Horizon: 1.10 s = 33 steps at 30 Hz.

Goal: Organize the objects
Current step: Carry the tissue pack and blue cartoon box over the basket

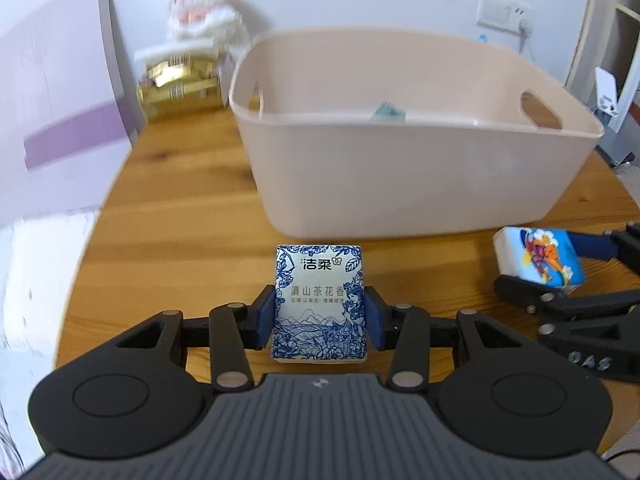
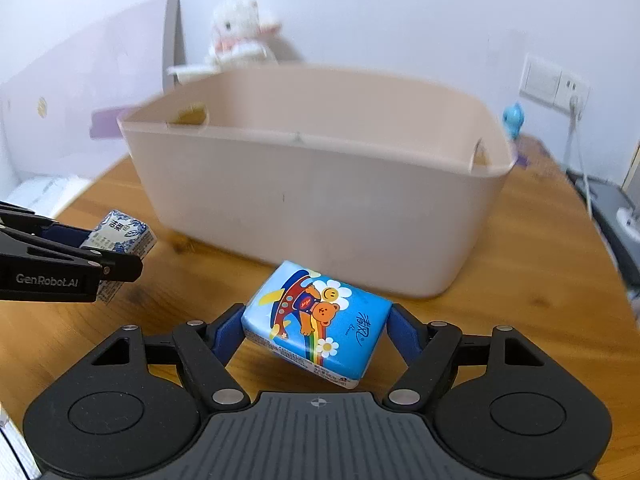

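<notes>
My left gripper (image 1: 320, 316) is shut on a blue-and-white tissue pack (image 1: 319, 300), holding it upright in front of the beige plastic bin (image 1: 400, 184). My right gripper (image 2: 316, 328) is shut on a blue cartoon-bear tissue pack (image 2: 320, 322), tilted, just before the bin (image 2: 320, 208). In the left wrist view the right gripper (image 1: 560, 276) and its bear pack (image 1: 540, 260) are at the right. In the right wrist view the left gripper (image 2: 116, 252) and its pack (image 2: 120, 236) are at the left. Something teal (image 1: 386, 112) lies inside the bin.
The bin stands on a round wooden table (image 1: 180, 208). A white plush lamb (image 1: 208, 4) sits on a gold box (image 1: 180, 88) behind the bin at the left. A wall socket (image 2: 554, 84) with a cable and a small blue figure (image 2: 514, 118) are at the back right.
</notes>
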Motion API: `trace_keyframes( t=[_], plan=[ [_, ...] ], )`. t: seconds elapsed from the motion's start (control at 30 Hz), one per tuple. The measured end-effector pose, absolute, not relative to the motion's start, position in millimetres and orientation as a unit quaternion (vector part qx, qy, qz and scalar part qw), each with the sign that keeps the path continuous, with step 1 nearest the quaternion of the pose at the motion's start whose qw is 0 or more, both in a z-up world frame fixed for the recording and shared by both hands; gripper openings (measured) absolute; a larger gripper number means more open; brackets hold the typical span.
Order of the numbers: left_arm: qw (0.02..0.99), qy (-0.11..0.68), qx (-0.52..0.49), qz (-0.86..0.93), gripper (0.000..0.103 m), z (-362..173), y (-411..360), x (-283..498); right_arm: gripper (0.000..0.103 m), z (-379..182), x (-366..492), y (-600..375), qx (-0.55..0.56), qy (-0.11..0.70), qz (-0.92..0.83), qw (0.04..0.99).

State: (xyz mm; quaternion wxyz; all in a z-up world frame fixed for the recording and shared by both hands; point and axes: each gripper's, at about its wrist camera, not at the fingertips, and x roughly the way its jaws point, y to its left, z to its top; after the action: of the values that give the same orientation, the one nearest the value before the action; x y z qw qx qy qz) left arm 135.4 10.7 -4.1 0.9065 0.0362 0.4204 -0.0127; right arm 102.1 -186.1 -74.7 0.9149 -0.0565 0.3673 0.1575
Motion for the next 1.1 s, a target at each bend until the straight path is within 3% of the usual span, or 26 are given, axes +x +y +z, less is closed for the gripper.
trace_keyframes(
  t=[0.3, 0.63, 1.1],
  plan=[
    [0.932, 0.358, 0.045, -0.018, 0.047, 46.2, 5.2, 123.7, 0.074, -4.9, 94.5, -205.0, -0.053, 0.293, 0.168, 0.940],
    [0.942, 0.334, 0.038, -0.019, 0.047, 75.7, -7.3, 165.6, 0.074, 38.5, 132.4, -218.2, -0.050, 0.245, 0.142, 0.958],
    [0.905, 0.422, 0.047, 0.016, 0.047, 39.3, -28.8, 258.8, 0.074, 8.3, 217.8, -193.5, -0.069, 0.325, 0.122, 0.935]
  ],
)
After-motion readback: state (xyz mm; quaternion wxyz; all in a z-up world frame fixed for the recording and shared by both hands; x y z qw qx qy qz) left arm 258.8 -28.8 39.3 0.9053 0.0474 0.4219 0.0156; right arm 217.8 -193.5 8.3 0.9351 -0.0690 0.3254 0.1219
